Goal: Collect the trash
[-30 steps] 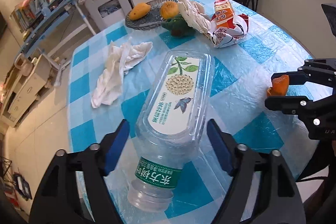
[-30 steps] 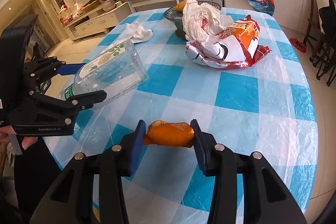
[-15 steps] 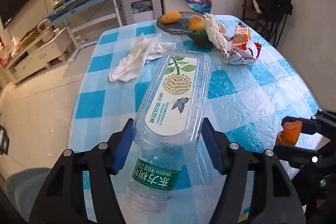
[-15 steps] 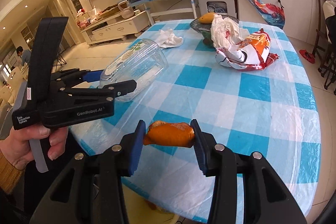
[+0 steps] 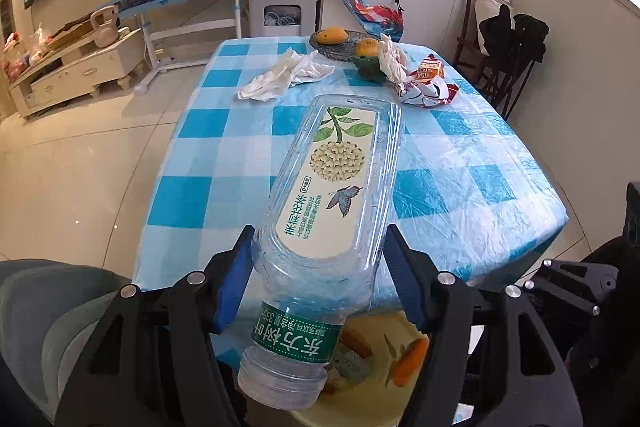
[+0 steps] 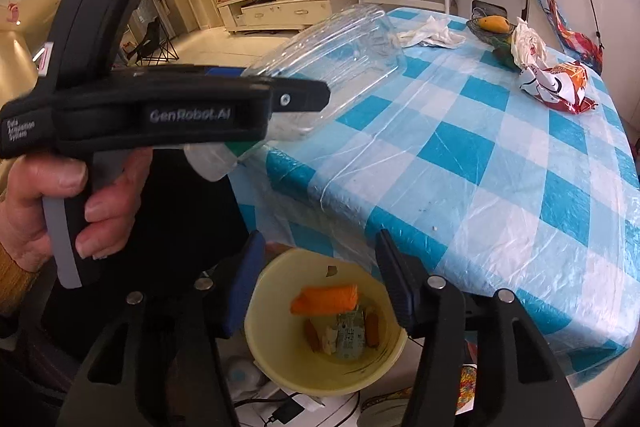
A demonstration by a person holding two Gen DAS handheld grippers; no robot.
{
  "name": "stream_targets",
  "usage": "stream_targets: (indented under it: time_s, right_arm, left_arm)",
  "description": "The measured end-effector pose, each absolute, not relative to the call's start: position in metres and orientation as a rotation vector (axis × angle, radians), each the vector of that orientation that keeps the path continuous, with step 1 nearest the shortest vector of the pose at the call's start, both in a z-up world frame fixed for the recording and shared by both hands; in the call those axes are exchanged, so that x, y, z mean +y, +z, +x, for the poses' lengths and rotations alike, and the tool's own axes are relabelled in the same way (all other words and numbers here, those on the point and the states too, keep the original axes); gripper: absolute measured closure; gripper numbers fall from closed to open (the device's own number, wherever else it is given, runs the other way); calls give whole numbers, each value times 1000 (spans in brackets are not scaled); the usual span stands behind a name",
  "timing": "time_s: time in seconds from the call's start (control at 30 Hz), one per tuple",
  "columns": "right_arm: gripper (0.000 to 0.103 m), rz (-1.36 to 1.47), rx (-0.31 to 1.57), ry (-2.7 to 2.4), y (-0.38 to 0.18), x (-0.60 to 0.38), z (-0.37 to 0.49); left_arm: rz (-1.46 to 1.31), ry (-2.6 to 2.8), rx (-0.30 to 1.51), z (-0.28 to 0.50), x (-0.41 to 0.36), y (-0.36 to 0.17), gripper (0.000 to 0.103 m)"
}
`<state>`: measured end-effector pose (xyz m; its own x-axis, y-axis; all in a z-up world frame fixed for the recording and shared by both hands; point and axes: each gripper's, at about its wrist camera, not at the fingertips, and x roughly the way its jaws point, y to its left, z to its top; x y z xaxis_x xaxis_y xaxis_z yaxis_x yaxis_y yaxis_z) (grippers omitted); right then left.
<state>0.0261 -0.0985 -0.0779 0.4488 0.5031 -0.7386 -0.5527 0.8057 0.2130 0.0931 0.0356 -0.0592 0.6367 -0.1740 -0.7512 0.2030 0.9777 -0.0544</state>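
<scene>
The left wrist camera looks forward and steeply down along its fingers (image 5: 236,281), just off the near edge of the checked worktop (image 5: 224,139), facing across it toward the desk and shelves at the far wall. A clear bottle (image 5: 332,211) fills the close foreground. The right wrist camera sits close beside it, also tilted down beyond the worktop (image 6: 500,163) edge, directly above a yellow bin (image 6: 276,363) on the floor. Both views share the checked cloth, the bottle (image 6: 340,55), the bin (image 5: 384,331), the crumpled snack wrapper (image 5: 428,89) (image 6: 556,85) and the far wall.
</scene>
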Motion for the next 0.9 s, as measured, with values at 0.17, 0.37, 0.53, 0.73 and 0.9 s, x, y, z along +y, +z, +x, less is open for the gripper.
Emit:
stream_targets:
  time_s: [0.17,0.37,0.53,0.73,0.9]
  right_arm:
    - [34,5,827,579,-67,-118,22]
    - [28,68,774,433,-68,-141,27]
    - [22,85,727,339,-65,-153,26]
    - [19,26,679,276,-63,-149,22]
    - [15,-56,633,232,-62,-135,17]
  left_arm:
    - [31,-219,880,64,38,-69,41]
    - [77,-307,1019,31,26,-103,41]
    - [175,-325,1037,16,15,-120,37]
    - [153,-174,805,30,31,-85,14]
    - [71,-22,665,41,57,-70,11]
